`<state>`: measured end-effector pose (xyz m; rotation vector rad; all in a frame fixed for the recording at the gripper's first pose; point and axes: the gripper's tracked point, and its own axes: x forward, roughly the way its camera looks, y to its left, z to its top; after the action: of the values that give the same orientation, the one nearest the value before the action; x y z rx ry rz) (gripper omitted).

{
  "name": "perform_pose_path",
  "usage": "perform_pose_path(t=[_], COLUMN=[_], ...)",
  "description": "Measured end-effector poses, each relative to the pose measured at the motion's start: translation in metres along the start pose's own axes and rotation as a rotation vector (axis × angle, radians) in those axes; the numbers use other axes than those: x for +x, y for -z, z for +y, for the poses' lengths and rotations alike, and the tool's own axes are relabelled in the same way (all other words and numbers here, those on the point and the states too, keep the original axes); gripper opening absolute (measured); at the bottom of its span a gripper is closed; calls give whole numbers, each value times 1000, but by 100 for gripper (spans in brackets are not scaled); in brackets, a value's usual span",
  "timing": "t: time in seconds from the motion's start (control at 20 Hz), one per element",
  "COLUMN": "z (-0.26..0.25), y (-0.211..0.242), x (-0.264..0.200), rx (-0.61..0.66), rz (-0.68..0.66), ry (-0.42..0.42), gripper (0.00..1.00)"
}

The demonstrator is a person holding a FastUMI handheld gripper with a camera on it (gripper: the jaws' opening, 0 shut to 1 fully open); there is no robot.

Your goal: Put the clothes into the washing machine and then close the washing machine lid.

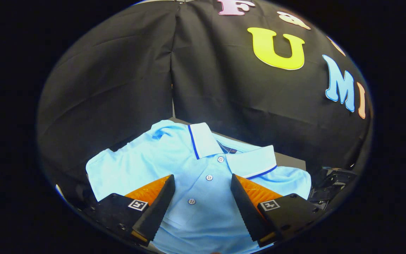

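Item: light blue polo shirt (189, 165), the one garment in sight; it lies flat and face up on the worktop (287, 159), collar toward the booth wall, button placket running back toward you.
Position: the placket and lower chest sit between the two fingers; collar and shoulders lie just beyond the tips; one short sleeve spreads out past the left finger.
Hand-held gripper (201, 195): jaws spread wide, nothing held, poised over the cloth. You cannot tell from here whether the tips touch the fabric.
Step in hand: judged to be the first pick of the shirt; nothing of the task looks done yet.
Grasp advice: lower both tips onto the cloth together, then close so a fold bunches up between the pads. A flat single layer tends to slip out.
Where to bite: near the placket, below the collar, so that the weight hangs evenly on both sides.
Lift advice: rise straight and slowly; check that the sleeves and hem clear the worktop edge before you carry it off.
Hazard: a dark, hard-looking object (333, 183) lies beside the shirt's right shoulder and could snag trailing cloth.
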<state>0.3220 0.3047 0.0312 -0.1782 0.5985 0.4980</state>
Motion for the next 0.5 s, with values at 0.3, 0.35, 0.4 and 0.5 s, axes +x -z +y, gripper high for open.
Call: perform_pose_path(t=[0.3,0.35,0.4,0.5], z=[-2,-3,-3,-4], y=[6,5,5,4], x=[7,6,8,9], rx=[56,42,30,38], rz=[54,61,64,61], ry=[-32,-31,-36,-43], gripper=[98,98,95,81])
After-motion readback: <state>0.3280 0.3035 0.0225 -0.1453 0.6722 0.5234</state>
